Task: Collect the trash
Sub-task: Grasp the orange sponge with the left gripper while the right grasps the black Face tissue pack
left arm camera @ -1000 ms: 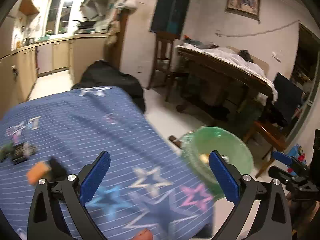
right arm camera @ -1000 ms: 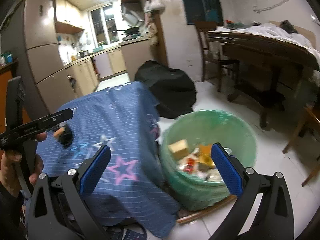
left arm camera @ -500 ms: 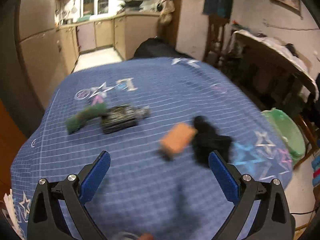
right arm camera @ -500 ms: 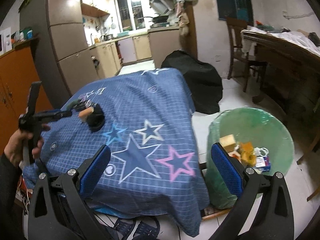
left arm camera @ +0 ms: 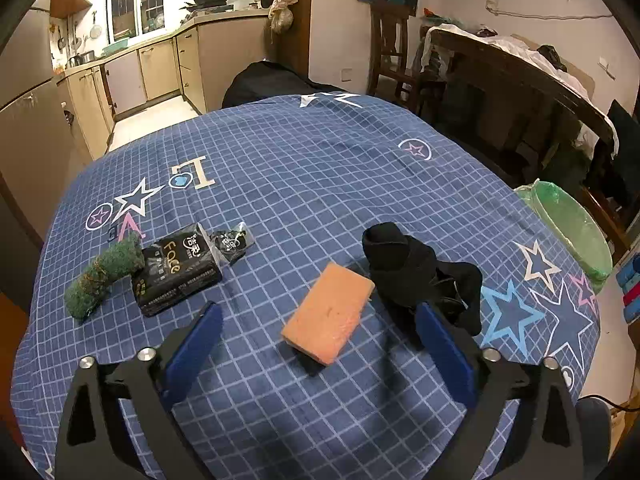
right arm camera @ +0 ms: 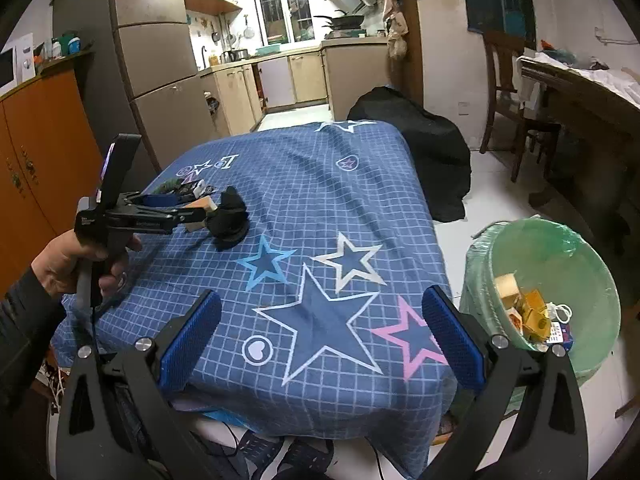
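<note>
On the blue star-print tablecloth [left arm camera: 304,168] lie an orange sponge [left arm camera: 332,308], a crumpled black cloth [left arm camera: 416,272], a black tissue pack [left arm camera: 176,272], a small black wrapper [left arm camera: 232,242] and a green scrubber [left arm camera: 104,276]. My left gripper [left arm camera: 316,316] hovers just above the sponge. Its jaws are closing but still wide, the sponge lies between them and the pads do not touch it. In the right wrist view the left gripper [right arm camera: 192,210] shows side-on, held by a hand [right arm camera: 76,256]. My right gripper [right arm camera: 320,300] stands open and empty over the table's near edge.
A green-lined bin [right arm camera: 500,236] holding several pieces of trash stands on the floor right of the table. A black bag [right arm camera: 420,152] lies behind the table. A wooden chair [right arm camera: 516,120], a dark table, a fridge and an orange cabinet [right arm camera: 36,160] surround the spot.
My left gripper swung from the bin back left over the table and came down at the orange sponge. My right gripper turned left, from above the bin to the table's near edge.
</note>
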`<state>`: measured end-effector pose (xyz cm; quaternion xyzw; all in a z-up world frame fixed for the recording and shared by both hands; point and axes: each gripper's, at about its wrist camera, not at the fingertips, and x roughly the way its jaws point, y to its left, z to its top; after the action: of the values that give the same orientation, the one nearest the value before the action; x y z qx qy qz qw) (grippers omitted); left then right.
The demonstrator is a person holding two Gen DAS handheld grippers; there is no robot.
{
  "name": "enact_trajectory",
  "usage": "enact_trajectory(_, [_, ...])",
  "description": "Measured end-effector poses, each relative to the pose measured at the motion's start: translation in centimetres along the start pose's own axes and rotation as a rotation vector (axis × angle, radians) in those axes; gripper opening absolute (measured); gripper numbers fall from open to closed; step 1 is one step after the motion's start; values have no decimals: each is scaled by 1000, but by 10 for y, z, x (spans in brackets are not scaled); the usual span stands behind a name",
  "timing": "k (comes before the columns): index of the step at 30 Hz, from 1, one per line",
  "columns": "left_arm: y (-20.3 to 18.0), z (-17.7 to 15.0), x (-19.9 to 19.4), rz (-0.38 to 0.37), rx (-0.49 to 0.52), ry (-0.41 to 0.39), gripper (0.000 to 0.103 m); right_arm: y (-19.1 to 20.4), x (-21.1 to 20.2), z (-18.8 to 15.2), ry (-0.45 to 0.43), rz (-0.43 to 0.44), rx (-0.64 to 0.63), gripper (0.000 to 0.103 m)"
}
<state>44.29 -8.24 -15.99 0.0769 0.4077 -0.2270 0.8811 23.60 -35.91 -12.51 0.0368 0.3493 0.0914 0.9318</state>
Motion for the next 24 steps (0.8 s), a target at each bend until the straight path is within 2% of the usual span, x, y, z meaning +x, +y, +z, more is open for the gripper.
enact_trajectory(2, [-2, -1, -1, -12, 6, -3, 88, 1, 1, 1, 1, 4, -1, 97])
enact_trajectory(4, [0, -1, -2, -26, 12, -4, 79, 2, 3, 3, 2, 11, 0, 97])
enact_trajectory(6, [0, -3, 0, -32, 11, -1, 73, 4, 6, 5, 6, 14, -4, 97])
enact_trajectory(10, [8, -4, 3, -44, -14, -2, 71, 11, 16, 6, 20, 26, -16, 97])
enact_trajectory(14, [-5, -3, 13, -64, 21, 17, 69, 23, 25, 10, 31, 53, -41, 97])
enact_trajectory(17, [-14, -3, 24, -39, 46, 30, 57, 30, 31, 16, 38, 69, -64, 97])
enact_trajectory(18, [-13, -2, 24, -25, 30, 26, 45, 35, 35, 21, 39, 80, -81, 97])
enact_trajectory(19, [-9, -1, 23, -30, 4, 28, 37, 39, 39, 25, 38, 90, -93, 97])
enact_trajectory(21, [-1, -3, 17, -30, -36, 8, 35, 48, 48, 35, 41, 115, -118, 95])
enact_trajectory(24, [21, -10, -2, 30, -112, -35, 34, 67, 70, 54, 49, 161, -167, 91])
